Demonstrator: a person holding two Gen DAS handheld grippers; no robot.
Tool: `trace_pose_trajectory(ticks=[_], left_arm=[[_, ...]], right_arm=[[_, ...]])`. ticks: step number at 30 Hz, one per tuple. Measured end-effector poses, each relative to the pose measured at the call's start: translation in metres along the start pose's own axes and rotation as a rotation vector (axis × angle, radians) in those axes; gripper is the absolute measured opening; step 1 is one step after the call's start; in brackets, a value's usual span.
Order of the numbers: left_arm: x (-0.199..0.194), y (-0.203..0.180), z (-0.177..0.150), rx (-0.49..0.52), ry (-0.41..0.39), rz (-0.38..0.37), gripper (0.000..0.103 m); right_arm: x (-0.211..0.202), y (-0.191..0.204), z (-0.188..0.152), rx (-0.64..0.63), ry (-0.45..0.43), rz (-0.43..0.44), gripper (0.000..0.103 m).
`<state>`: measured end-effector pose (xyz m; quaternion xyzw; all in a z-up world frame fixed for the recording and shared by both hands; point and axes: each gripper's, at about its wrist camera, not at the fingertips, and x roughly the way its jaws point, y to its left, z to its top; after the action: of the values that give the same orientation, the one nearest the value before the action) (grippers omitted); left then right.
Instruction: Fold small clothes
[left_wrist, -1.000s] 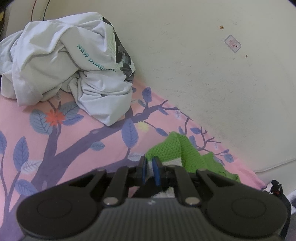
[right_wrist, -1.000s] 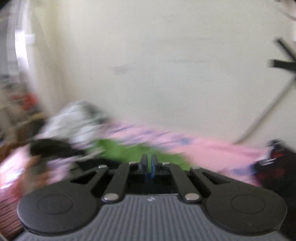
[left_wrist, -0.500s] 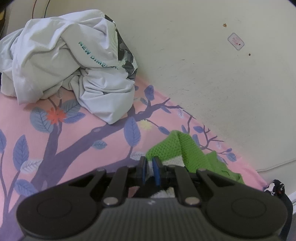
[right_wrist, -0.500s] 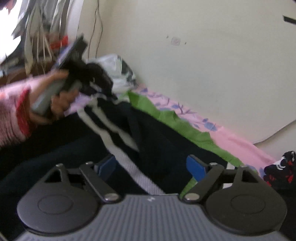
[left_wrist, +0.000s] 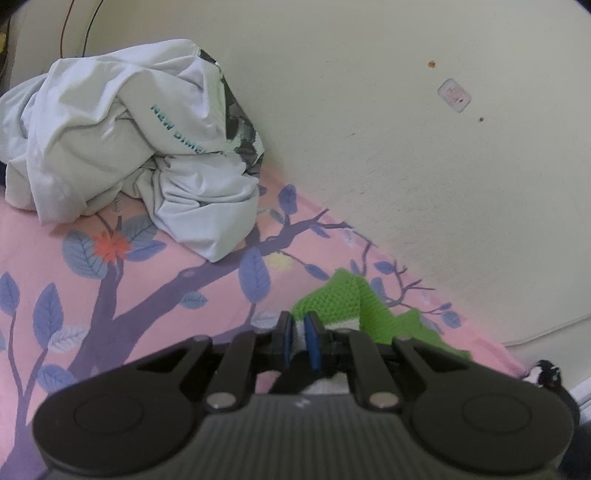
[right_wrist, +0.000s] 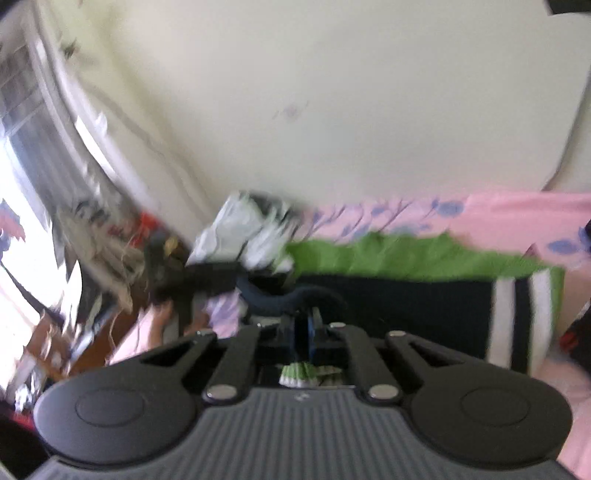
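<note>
A knitted sweater, green (left_wrist: 332, 299) at its edge with white and dark stripes, lies on the pink flowered sheet (left_wrist: 147, 280). My left gripper (left_wrist: 300, 332) is shut on its green-and-white corner. In the blurred right wrist view the sweater's dark body (right_wrist: 406, 310) spreads flat, with a green band behind it and white stripes at its right end. My right gripper (right_wrist: 304, 330) is shut on a raised dark fold of it, and a green-white bit shows under the pads. The left gripper (right_wrist: 207, 277), held by a hand (right_wrist: 162, 317), is at the sweater's left end.
A crumpled pile of white clothes (left_wrist: 122, 155) sits on the sheet against the cream wall (left_wrist: 406, 166), left of the sweater. A dark red-and-black object (left_wrist: 546, 373) lies at the bed's right edge. Room clutter (right_wrist: 92, 229) and a bright window fill the left of the right wrist view.
The right gripper stood wide open over the sweater half a second ago and has shut on a dark fold; its view swung left. The left gripper kept its hold and stayed still.
</note>
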<state>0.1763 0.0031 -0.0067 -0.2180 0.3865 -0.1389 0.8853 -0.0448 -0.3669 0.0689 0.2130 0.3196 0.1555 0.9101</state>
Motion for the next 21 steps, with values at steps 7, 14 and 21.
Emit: trace_pose_trajectory(ticks=[7,14,21], left_arm=[[0.007,0.013,0.002,-0.07,0.032,0.0,0.01],[-0.009,-0.003,-0.001,-0.013,-0.008,-0.003,0.01],[-0.02,-0.006,0.001,-0.013,-0.005,-0.02,0.01]], right_arm=[[0.032,-0.051,-0.021,0.039,-0.033,-0.337,0.054],[0.042,-0.046,-0.041,0.065,-0.057,-0.296,0.061],[0.045,-0.034,-0.033,0.092,-0.119,-0.285,0.004]])
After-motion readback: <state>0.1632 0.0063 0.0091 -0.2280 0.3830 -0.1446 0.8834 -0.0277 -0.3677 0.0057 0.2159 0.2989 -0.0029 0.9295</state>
